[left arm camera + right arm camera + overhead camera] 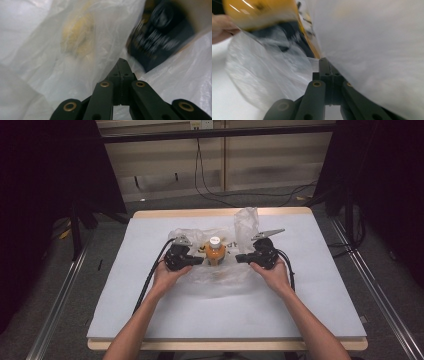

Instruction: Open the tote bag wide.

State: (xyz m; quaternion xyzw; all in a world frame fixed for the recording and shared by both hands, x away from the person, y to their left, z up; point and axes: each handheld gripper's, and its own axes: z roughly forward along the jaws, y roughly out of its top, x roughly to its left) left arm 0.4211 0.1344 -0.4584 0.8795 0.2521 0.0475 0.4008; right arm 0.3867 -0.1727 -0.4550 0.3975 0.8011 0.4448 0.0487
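An orange bottle with a white cap stands upright on a crumpled clear plastic bag at the middle of the table. My left gripper lies just left of the bottle, jaws shut, tip pointing at it. From the other side my right gripper points at the bottle, also shut. In the left gripper view the closed tip rests against the bag film. In the right gripper view the shut tip meets the bag below the bottle. Whether film is pinched, I cannot tell.
A pale mat covers the wooden table. Part of the bag stands up behind my right gripper. Cables trail from both grippers toward the person. Dark stands and floor cables surround the table.
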